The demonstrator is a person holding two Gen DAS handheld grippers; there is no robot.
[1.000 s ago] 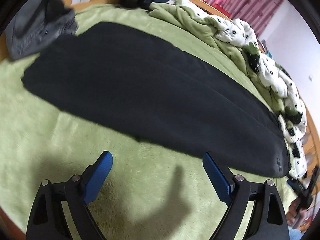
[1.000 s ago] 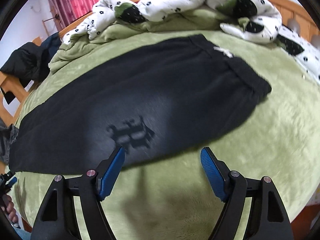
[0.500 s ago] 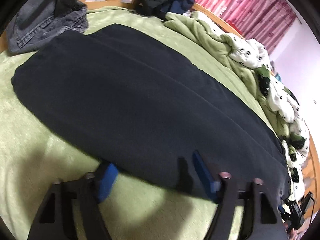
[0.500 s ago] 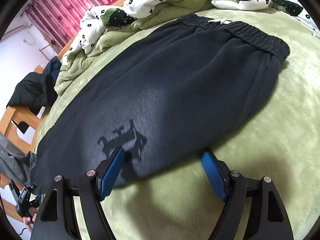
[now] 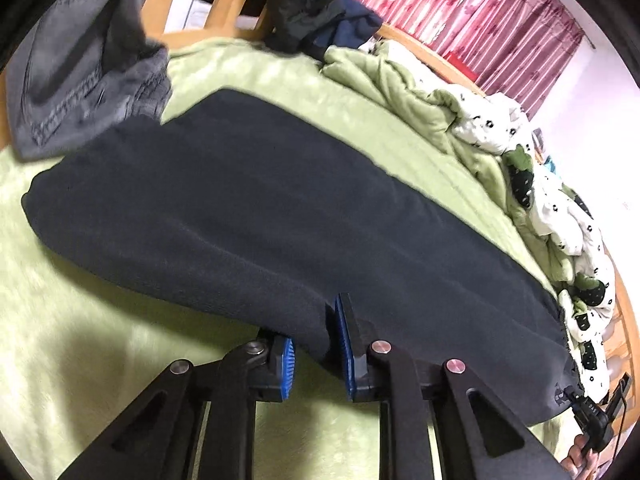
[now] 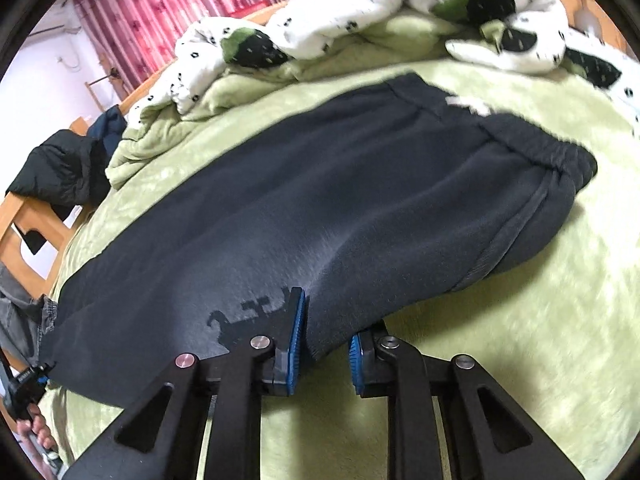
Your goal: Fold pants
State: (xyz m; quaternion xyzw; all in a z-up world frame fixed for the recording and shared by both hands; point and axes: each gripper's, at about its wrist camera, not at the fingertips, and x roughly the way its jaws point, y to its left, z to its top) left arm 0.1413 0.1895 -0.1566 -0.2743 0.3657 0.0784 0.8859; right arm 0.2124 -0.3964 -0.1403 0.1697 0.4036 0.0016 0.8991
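Dark navy pants (image 5: 280, 208) lie flat and lengthwise on a green fleece bed cover (image 5: 80, 340). My left gripper (image 5: 316, 332) sits at their near edge. Its jaws are closing, and a raised fold of the fabric is pinched between the blue pads (image 5: 343, 340). In the right wrist view the same pants (image 6: 340, 200) show their elastic waistband (image 6: 520, 140) at the far right. My right gripper (image 6: 326, 332) bites the near edge beside a dark printed logo (image 6: 240, 316). Its jaws are closing too, with bunched cloth between them.
Grey jeans (image 5: 88, 80) lie at the leg end of the pants. A rumpled white and green quilt (image 6: 340, 20) runs along the far side of the bed. Dark jackets (image 6: 60, 172) hang on the wooden bed frame (image 5: 224, 8). Red curtains (image 5: 460, 12) hang behind.
Both grippers moved forward onto the near edge of the pants and went from wide open to pinched on the fabric, which now bunches up between the pads.
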